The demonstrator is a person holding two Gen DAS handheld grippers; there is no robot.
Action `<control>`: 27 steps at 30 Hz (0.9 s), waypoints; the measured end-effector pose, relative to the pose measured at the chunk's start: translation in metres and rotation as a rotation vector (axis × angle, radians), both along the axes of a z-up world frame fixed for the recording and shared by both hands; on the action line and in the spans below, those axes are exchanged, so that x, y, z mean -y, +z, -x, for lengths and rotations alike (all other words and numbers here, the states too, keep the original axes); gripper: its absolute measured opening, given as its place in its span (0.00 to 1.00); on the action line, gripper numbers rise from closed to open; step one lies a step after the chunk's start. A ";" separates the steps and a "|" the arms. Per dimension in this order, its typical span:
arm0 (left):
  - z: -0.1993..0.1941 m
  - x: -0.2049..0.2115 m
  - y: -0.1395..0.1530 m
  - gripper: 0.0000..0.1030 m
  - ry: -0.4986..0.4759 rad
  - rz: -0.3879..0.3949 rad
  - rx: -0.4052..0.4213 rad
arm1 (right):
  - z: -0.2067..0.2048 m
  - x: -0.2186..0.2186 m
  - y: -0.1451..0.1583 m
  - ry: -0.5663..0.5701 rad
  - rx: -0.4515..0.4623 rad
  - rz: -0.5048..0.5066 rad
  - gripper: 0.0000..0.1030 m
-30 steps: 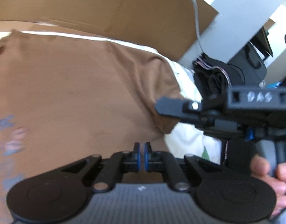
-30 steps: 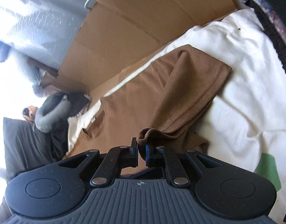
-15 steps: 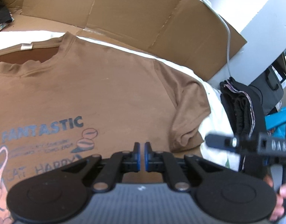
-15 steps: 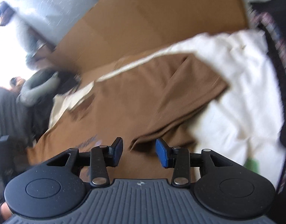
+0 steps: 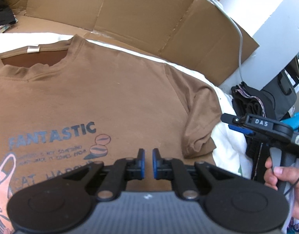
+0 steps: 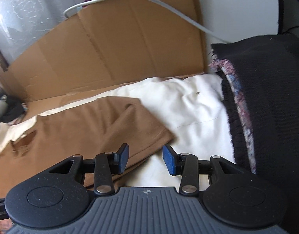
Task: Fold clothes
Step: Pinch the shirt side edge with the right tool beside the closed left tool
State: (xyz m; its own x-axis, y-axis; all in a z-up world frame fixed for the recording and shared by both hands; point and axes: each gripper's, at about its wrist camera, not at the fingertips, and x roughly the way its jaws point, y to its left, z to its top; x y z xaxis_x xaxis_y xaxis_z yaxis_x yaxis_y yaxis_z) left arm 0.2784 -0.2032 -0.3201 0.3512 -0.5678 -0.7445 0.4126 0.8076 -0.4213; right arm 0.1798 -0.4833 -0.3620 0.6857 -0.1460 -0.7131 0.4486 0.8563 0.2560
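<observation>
We have the brown T-shirt (image 5: 114, 105) spread print-up on the white sheet (image 6: 190, 107), collar away from us, its body running straight ahead. Our left tongs (image 5: 146, 162) are closed on nothing over the chest print. Our right tongs (image 6: 145, 159) have just opened and hold nothing, nearest the right sleeve (image 6: 147, 128), which slants away leftwards; we judge that hand should take it.

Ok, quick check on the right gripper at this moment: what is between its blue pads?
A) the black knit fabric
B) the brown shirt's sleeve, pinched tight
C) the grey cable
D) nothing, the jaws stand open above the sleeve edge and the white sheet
D: the right gripper has its jaws apart with nothing pinched between them; the brown shirt's sleeve lies flat on the white sheet beyond the pads.
</observation>
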 end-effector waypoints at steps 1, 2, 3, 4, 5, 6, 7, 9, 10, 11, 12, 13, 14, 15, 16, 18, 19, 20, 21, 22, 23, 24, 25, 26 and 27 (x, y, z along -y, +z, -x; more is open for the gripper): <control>0.000 -0.001 0.000 0.07 0.000 0.000 0.001 | -0.002 0.001 -0.001 -0.015 -0.004 0.014 0.43; 0.000 -0.001 0.000 0.07 0.000 -0.001 0.003 | -0.004 0.002 -0.001 -0.030 -0.009 0.028 0.43; 0.000 -0.002 0.000 0.07 0.000 0.000 0.002 | -0.007 0.004 -0.002 -0.048 -0.013 0.042 0.43; 0.000 -0.002 0.000 0.07 0.000 0.000 0.001 | -0.010 0.006 -0.003 -0.062 -0.016 0.053 0.43; 0.000 -0.003 0.000 0.07 0.000 0.001 -0.001 | -0.013 0.008 -0.003 -0.074 -0.017 0.066 0.43; -0.001 -0.003 0.000 0.07 0.000 0.002 -0.001 | -0.016 0.009 -0.004 -0.085 -0.019 0.077 0.42; -0.001 -0.003 0.000 0.07 -0.002 0.001 0.000 | -0.018 0.010 -0.007 -0.089 -0.022 0.078 0.42; -0.002 -0.004 0.000 0.07 -0.004 -0.002 0.001 | -0.023 0.012 -0.012 -0.095 -0.029 0.081 0.41; -0.002 -0.004 0.000 0.07 -0.003 -0.002 0.001 | -0.025 0.012 -0.015 -0.097 -0.032 0.083 0.41; -0.002 -0.005 -0.001 0.07 -0.002 -0.004 0.001 | -0.027 0.012 -0.018 -0.092 -0.034 0.085 0.41; -0.003 -0.005 -0.002 0.07 0.000 -0.005 -0.001 | -0.028 0.012 -0.020 -0.084 -0.037 0.090 0.41; -0.003 -0.006 -0.002 0.07 0.002 -0.006 -0.002 | -0.029 0.012 -0.023 -0.081 -0.042 0.096 0.41; -0.003 -0.006 -0.004 0.07 0.005 -0.007 -0.004 | -0.030 0.013 -0.025 -0.081 -0.046 0.100 0.41; -0.003 -0.007 -0.005 0.07 0.007 -0.008 -0.007 | -0.031 0.014 -0.027 -0.083 -0.051 0.106 0.41; -0.003 -0.007 -0.006 0.07 0.010 -0.009 -0.009 | -0.031 0.014 -0.029 -0.084 -0.056 0.114 0.41; -0.003 -0.007 -0.008 0.07 0.013 -0.013 -0.013 | -0.034 0.015 -0.032 -0.079 -0.067 0.132 0.41; -0.003 -0.006 -0.008 0.07 0.012 -0.013 -0.014 | -0.035 0.015 -0.034 -0.077 -0.070 0.134 0.41; -0.003 -0.006 -0.009 0.07 0.011 -0.013 -0.014 | -0.036 0.016 -0.036 -0.076 -0.069 0.135 0.42; -0.002 -0.005 -0.009 0.07 0.009 -0.014 -0.013 | -0.036 0.016 -0.038 -0.074 -0.067 0.138 0.42; -0.002 -0.005 -0.009 0.07 0.008 -0.014 -0.011 | -0.036 0.014 -0.039 -0.069 -0.066 0.146 0.41; -0.002 -0.004 -0.009 0.07 0.006 -0.014 -0.010 | -0.036 0.013 -0.040 -0.064 -0.065 0.154 0.41; -0.002 -0.004 -0.009 0.07 0.005 -0.013 -0.009 | -0.036 0.011 -0.041 -0.060 -0.064 0.162 0.38; -0.002 -0.004 -0.009 0.07 0.005 -0.014 -0.008 | -0.036 0.009 -0.041 -0.055 -0.064 0.170 0.38; -0.002 -0.004 -0.009 0.07 0.005 -0.014 -0.008 | -0.036 0.006 -0.041 -0.047 -0.066 0.179 0.38; -0.002 -0.004 -0.010 0.07 0.005 -0.014 -0.009 | -0.036 0.004 -0.040 -0.038 -0.065 0.186 0.35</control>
